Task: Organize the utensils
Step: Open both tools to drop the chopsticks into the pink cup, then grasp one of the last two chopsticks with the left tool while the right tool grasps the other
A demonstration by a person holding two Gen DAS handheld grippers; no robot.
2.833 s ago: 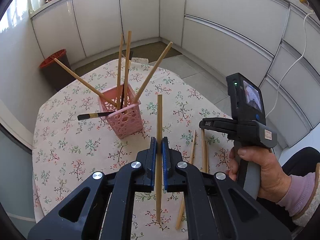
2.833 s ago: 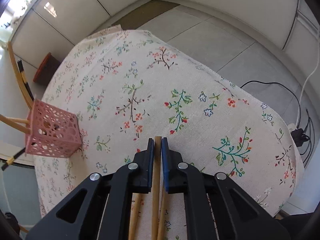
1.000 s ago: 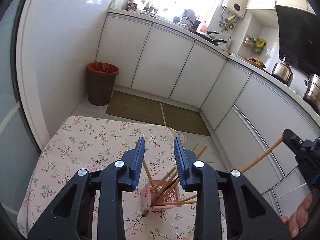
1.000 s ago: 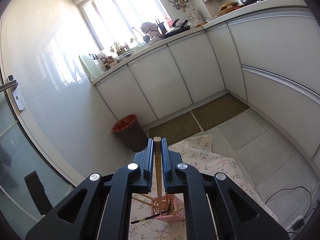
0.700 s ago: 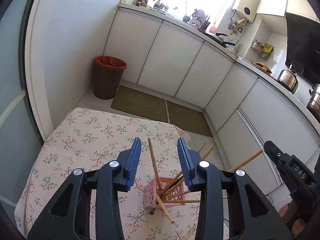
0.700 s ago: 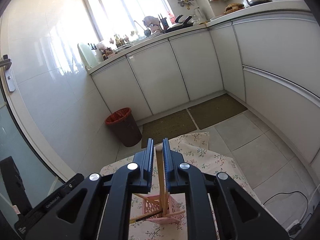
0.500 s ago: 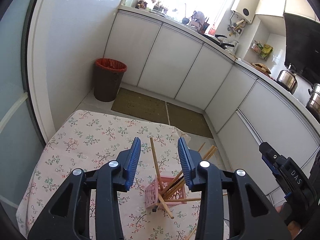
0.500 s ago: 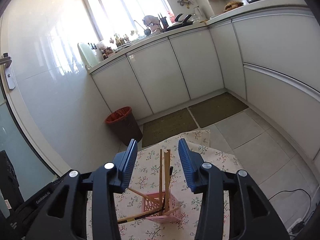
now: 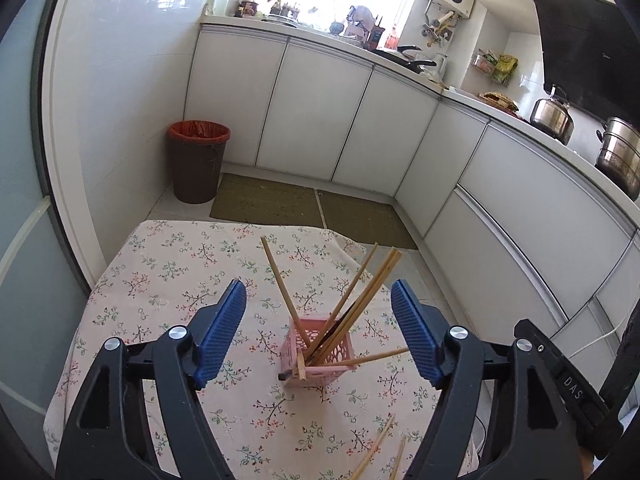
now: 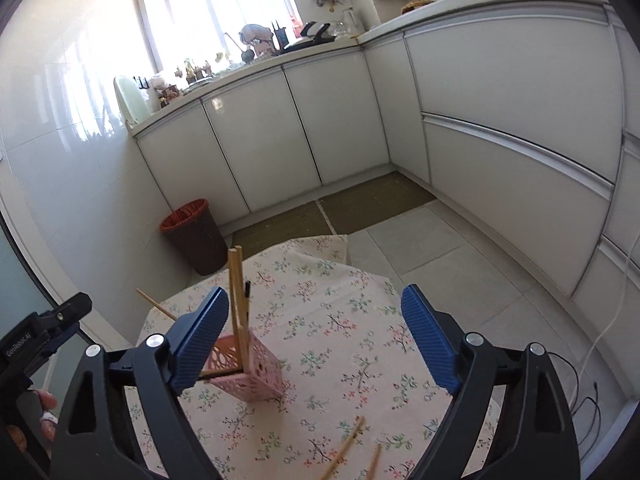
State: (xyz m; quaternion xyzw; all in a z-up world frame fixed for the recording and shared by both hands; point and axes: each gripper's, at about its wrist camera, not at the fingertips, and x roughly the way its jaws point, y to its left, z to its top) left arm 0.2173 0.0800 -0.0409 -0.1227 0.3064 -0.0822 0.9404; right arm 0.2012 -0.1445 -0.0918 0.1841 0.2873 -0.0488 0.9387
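A pink lattice basket (image 9: 316,354) stands on the floral tablecloth (image 9: 160,280) with several wooden chopsticks (image 9: 370,284) leaning out of it, one dark-tipped. My left gripper (image 9: 317,285) hovers above and in front of it, jaws opening wide, nothing between them. In the right wrist view the basket (image 10: 256,376) sits lower left, partly behind the left finger (image 10: 196,344). My right gripper (image 10: 315,290) is also opening and holds nothing; two upright chopsticks (image 10: 238,292) stand free in the basket. Two loose chopsticks (image 10: 348,444) lie on the cloth near me.
A brown bin with a red liner (image 9: 198,160) stands on the floor beyond the table's far corner. White cabinets (image 9: 320,120) line the back and right. The other gripper's body (image 9: 560,372) is at the right edge, and a hand (image 10: 44,404) shows at the left edge.
The right gripper let go of its chopstick, which now stands in the basket, and sank lower. Both grippers' jaws spread wide apart.
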